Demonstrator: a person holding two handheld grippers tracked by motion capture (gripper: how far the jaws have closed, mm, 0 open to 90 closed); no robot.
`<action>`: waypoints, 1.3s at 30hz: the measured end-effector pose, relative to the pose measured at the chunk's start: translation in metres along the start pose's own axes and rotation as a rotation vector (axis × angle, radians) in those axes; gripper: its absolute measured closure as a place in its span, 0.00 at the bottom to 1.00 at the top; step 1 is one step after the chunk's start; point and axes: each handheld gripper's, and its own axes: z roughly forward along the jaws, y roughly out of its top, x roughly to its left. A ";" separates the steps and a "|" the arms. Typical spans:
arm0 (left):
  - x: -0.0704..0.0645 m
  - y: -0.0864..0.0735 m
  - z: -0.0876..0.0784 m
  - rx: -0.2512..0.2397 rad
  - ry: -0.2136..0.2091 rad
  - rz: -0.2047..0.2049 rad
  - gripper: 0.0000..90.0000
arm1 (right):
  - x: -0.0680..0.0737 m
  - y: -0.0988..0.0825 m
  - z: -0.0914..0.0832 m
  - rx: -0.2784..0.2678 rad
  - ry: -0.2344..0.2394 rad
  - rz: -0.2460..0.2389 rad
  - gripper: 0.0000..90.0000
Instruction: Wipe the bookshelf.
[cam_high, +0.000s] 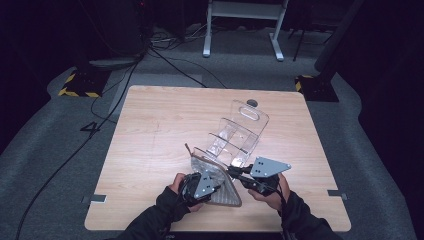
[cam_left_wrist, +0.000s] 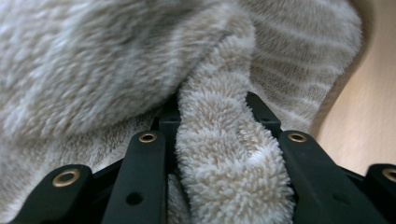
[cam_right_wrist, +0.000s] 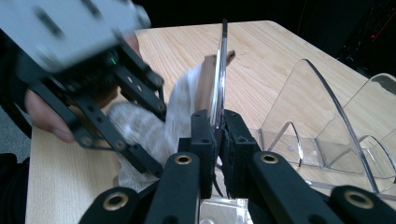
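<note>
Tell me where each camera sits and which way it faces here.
High view: above the table's near edge, facing forward and down; forearms, both hands, left gripper, right gripper.
Left gripper view: on that gripper, looking along its jaws shut on the cloth.
Right gripper view: on that gripper, jaws shut on the clear rack's wall; a hand at left.
Shared: both gripper views show the cloth.

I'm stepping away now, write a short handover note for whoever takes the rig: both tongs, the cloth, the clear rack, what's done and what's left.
Left tongs: shut on a fold of the beige cloth, at the near end of the clear rack.
Right tongs: shut on the rack's front panel, steadying it.
Rack lies tilted back on the wooden table, mid-right.
Done: rack held, cloth against the front panel.
Left, as far as I can judge: wipe the remaining panels and dividers, then let go.
</note>
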 end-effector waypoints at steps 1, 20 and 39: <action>0.002 -0.003 0.001 0.008 -0.001 -0.005 0.74 | 0.000 0.000 0.000 0.001 0.001 -0.001 0.95; 0.062 -0.014 -0.054 -0.136 0.222 -0.260 0.73 | -0.001 0.001 0.001 0.001 0.008 -0.004 0.94; 0.008 0.023 -0.043 -0.204 0.087 -0.083 0.73 | -0.001 0.001 0.003 0.002 0.003 -0.004 0.94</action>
